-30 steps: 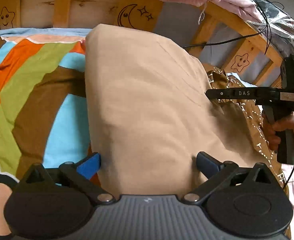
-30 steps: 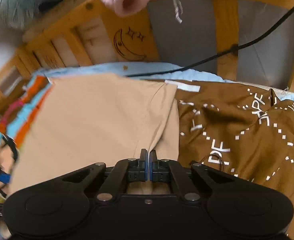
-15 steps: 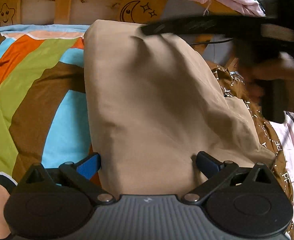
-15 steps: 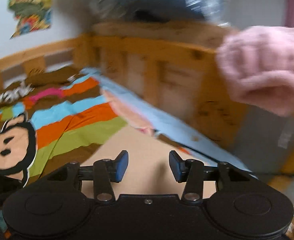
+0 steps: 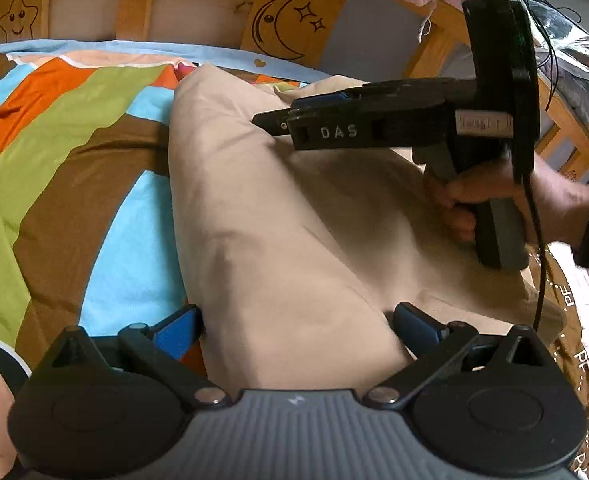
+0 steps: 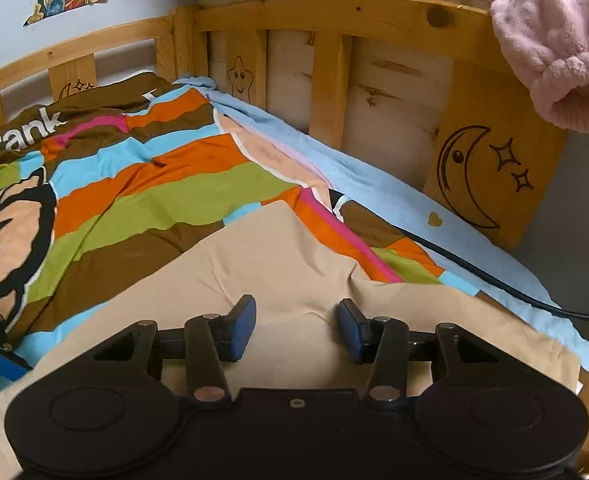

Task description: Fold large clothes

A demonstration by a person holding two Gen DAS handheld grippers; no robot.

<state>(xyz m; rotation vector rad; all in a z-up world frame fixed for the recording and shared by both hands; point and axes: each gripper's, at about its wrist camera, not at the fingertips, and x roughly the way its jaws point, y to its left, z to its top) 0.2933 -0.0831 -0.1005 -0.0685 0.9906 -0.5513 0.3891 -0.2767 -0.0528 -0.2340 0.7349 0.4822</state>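
Tan garment: lying folded lengthwise on the striped cartoon bedspread, its far end reaching toward the wooden bed rail carved with moon and stars. Left gripper: you are holding it low at the near end of the garment, jaws spread wide with the cloth lying between the blue pads, not pinched. Right gripper: you are holding it over the far part of the garment, jaws parted and gripping nothing, tan cloth showing below the gap. Pink fleece: hanging over the rail. Black cable: trailing along the light blue sheet.
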